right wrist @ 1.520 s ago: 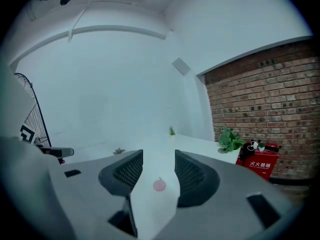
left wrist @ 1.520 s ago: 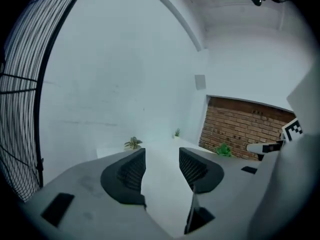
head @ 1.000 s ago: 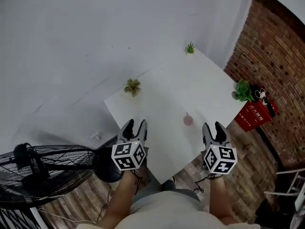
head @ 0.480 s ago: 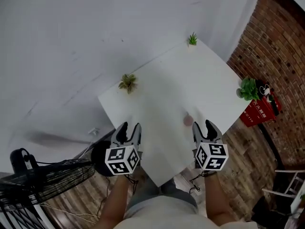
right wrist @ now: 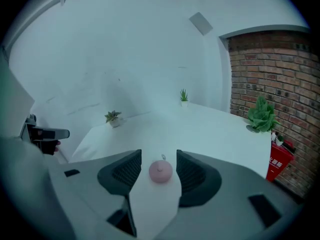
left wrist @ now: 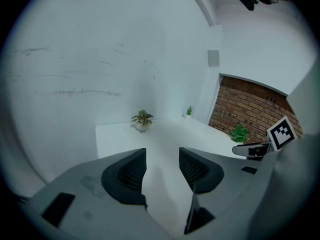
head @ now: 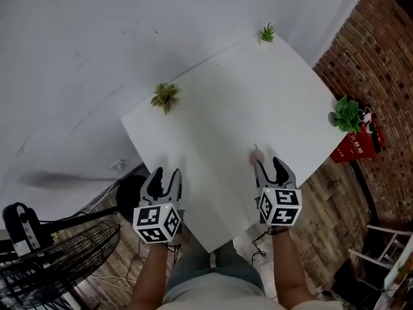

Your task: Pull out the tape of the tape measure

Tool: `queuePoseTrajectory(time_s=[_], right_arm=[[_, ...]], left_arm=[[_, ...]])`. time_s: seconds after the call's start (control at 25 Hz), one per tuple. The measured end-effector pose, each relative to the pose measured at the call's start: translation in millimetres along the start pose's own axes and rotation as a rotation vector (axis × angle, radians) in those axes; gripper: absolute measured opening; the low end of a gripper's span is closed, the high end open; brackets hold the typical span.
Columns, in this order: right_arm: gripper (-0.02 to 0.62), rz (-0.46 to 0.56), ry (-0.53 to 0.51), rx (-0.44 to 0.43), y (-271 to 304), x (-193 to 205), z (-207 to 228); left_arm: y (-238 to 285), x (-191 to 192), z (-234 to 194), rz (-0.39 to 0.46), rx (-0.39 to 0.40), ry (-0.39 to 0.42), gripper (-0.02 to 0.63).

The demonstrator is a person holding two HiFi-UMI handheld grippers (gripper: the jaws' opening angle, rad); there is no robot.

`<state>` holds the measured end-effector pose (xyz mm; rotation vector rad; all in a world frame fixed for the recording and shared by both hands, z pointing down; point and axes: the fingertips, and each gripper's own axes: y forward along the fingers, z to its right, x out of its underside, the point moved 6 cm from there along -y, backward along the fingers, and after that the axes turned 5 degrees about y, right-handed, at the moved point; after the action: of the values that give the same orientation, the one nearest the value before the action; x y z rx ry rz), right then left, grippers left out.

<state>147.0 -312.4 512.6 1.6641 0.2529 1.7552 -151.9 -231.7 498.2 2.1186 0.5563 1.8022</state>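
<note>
head view, looking steeply down on one white counter [head: 213, 128] set cornerwise against a pale wall. at far left, one black wire-guard fan [head: 58, 250] stands on the wooden floor [head: 335, 199]. next comes the left tool [head: 165, 175], held over the counter's near edge. the left gripper view shows its jaws apart, released, with only bare counter between them. past it, near the counter's far left corner, sits a small plant [head: 164, 97] in a pale pot. right of centre lies one round pink tape measure [head: 257, 156], flat on the counter, with a small tab at its far side. the right tool [head: 270, 168] is just behind it. in the right gripper view the tape measure shows between the open jaws, and neither jaw touches it. a second small plant [head: 266, 33] sits at the far corner. a third, larger leafy plant [head: 347, 113] is at the counter's right edge; its pot is hidden. beside it stands one red box [head: 357, 146], contents not visible, in front of a brick wall [head: 387, 57]. three plants, two tools.
</note>
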Motion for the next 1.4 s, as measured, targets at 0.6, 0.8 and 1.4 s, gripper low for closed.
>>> queuePoseTrajectory(time_s=[0.6,0.8,1.4], right_arm=[[0.224,-0.142,-0.086,-0.012,38,34,5],[0.229,-0.172,-0.104,-0.018,44,37,3],[0.236,-0.229,-0.128,0.008,58,38,5]], left_arm=[[9,31,-2,-0.026,-0.022,-0.047,0.202],[6,34,-3,-0.024,-0.032,-0.059,0.202],[-2,38,-14,-0.019,-0.063,-0.079,0.202]])
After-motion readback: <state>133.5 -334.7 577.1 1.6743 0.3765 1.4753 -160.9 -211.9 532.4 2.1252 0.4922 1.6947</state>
